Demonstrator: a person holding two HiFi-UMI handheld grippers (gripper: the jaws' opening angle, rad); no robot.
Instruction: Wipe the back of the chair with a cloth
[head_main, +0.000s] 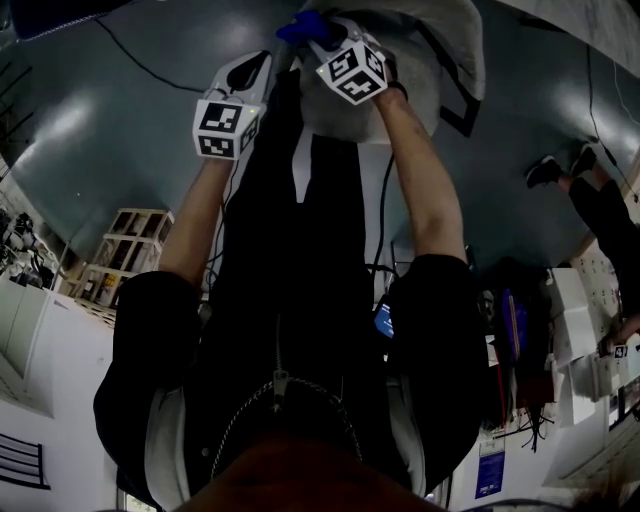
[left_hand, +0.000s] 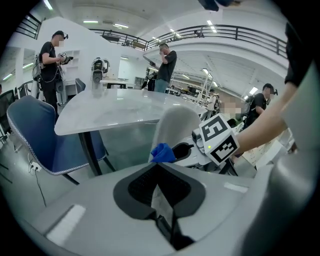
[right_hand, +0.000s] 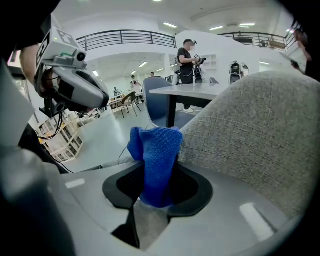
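While the left gripper hangs just left of the chair back, its jaws drawn together on nothing, the right gripper is clamped on a blue cloth. The cloth's bunched top touches the left edge of the grey fabric back.

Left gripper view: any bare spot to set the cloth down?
The white table is bare on its near half, between the blue chair and the grey chair back. Crowded there: the right gripper holds the blue cloth.
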